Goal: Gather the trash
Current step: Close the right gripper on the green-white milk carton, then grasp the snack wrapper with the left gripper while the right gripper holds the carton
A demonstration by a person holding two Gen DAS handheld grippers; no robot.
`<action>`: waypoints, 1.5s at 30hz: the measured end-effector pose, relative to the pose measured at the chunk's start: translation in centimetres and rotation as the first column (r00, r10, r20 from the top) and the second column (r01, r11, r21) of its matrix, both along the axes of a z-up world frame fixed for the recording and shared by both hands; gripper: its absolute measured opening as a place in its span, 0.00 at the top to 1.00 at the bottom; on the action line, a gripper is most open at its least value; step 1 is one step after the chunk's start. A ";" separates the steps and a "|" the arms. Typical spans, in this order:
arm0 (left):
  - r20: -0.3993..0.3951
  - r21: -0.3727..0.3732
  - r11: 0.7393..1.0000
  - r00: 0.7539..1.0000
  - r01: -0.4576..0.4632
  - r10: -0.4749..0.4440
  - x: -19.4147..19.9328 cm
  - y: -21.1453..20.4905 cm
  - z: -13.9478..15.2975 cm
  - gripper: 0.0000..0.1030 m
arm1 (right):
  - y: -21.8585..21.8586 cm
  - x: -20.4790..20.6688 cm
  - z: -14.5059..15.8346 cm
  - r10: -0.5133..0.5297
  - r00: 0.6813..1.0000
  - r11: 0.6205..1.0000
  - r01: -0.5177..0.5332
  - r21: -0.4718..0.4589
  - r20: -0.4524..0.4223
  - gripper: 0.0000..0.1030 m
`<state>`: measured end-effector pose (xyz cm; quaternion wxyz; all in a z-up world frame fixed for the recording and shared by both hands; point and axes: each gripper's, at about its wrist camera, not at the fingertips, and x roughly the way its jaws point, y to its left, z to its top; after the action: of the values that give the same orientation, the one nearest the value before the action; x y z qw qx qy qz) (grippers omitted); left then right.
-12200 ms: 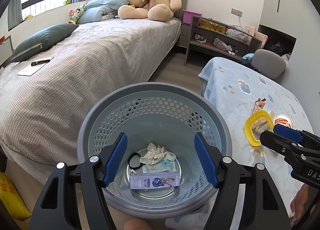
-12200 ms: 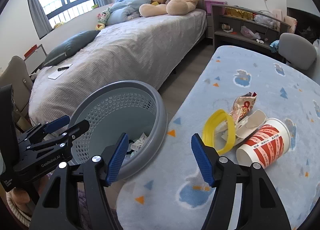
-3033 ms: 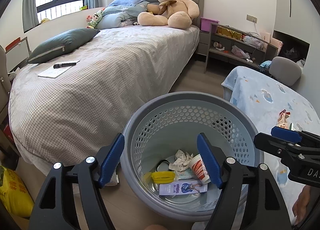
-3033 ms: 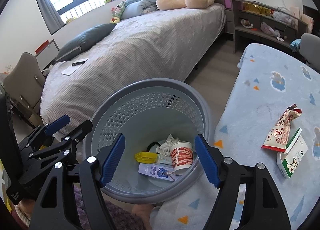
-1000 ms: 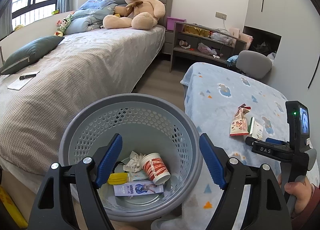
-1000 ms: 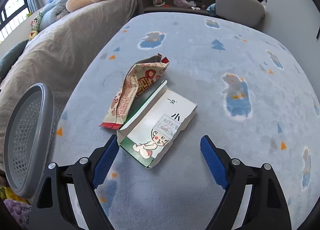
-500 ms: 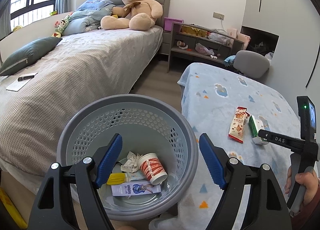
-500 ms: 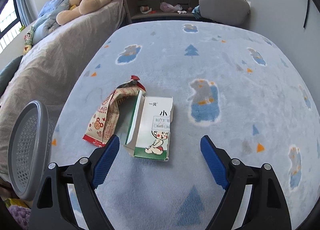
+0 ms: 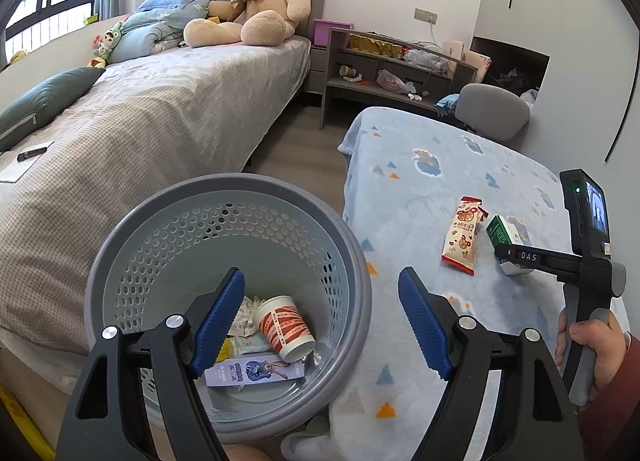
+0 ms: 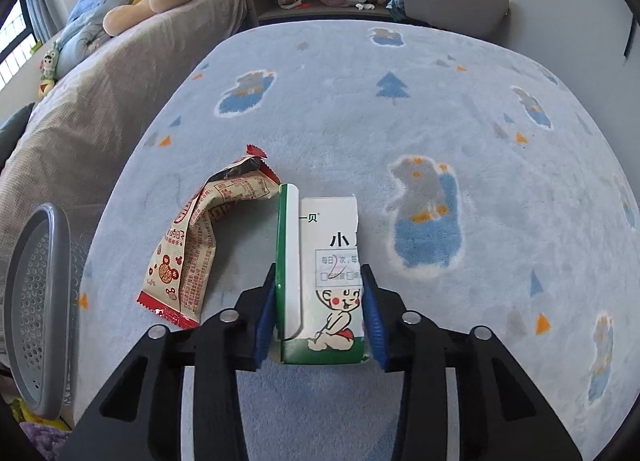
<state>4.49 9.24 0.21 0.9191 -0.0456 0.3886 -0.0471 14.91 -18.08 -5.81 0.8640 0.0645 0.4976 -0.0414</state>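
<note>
My right gripper (image 10: 320, 313) is shut on a white and green medicine box (image 10: 324, 261) that lies on the blue blanket-covered table (image 10: 440, 121). A red and cream snack wrapper (image 10: 196, 245) lies just left of the box. In the left wrist view the box (image 9: 506, 235) and the wrapper (image 9: 462, 235) show on the table, with the right gripper over the box. My left gripper (image 9: 320, 319) is open above the grey perforated trash basket (image 9: 352, 261), which holds a red-striped paper cup (image 9: 284, 325), a small blue carton (image 9: 256, 371), crumpled paper and a yellow item.
The basket rim (image 10: 36, 301) stands off the table's left edge. A bed (image 9: 140, 129) with a teddy bear (image 9: 256, 1) is to the left. A grey shelf (image 9: 384, 73) and grey chair (image 9: 492, 109) stand behind the table.
My right gripper has moved forward onto the medicine box and closed on it. The left gripper and basket stay nearly still.
</note>
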 end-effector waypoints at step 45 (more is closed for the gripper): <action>-0.206 0.134 0.966 0.959 0.223 -0.193 13.8 -20.8 -7.1 0.59 | -9.1 -4.9 5.3 0.021 0.988 0.972 -0.055 0.227 0.151 0.65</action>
<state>18.30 -11.58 -6.90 0.8682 0.0631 0.4801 -0.1087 9.98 -27.13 -0.47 0.8858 0.1575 0.4348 0.0382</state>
